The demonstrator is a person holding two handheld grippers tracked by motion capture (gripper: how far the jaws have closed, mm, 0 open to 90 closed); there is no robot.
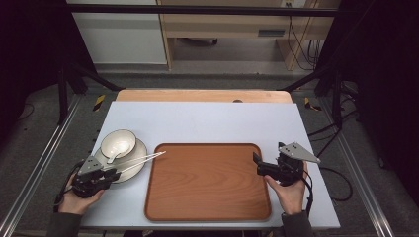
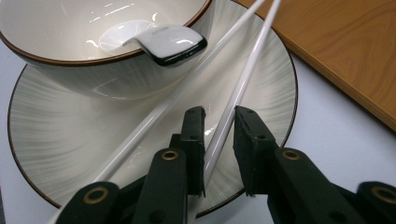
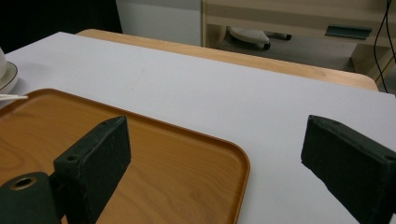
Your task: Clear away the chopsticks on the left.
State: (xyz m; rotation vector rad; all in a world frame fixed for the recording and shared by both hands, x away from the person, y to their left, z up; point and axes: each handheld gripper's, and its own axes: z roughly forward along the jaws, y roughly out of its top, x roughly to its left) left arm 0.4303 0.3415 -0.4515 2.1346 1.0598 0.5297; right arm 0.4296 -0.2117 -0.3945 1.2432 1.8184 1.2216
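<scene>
A white bowl (image 1: 118, 142) with a white spoon (image 1: 112, 157) in it stands on a pale plate (image 1: 136, 173) at the left. Two white chopsticks (image 1: 143, 159) lie across the plate, tips reaching the rim of the wooden tray (image 1: 207, 182). My left gripper (image 1: 116, 173) sits at the plate's near edge. In the left gripper view, the left gripper (image 2: 219, 112) is narrowly open astride one chopstick (image 2: 243, 84), the other chopstick (image 2: 163, 109) lying just left, below the bowl (image 2: 93, 79) and spoon (image 2: 168, 44). My right gripper (image 1: 258, 165) is wide open and holds nothing at the tray's right edge (image 3: 177, 158).
The white tabletop (image 1: 207, 123) stretches behind the tray, with a wooden strip (image 1: 202, 95) along its far edge. Dark frame posts stand at both sides. A hand holds each gripper from the near edge.
</scene>
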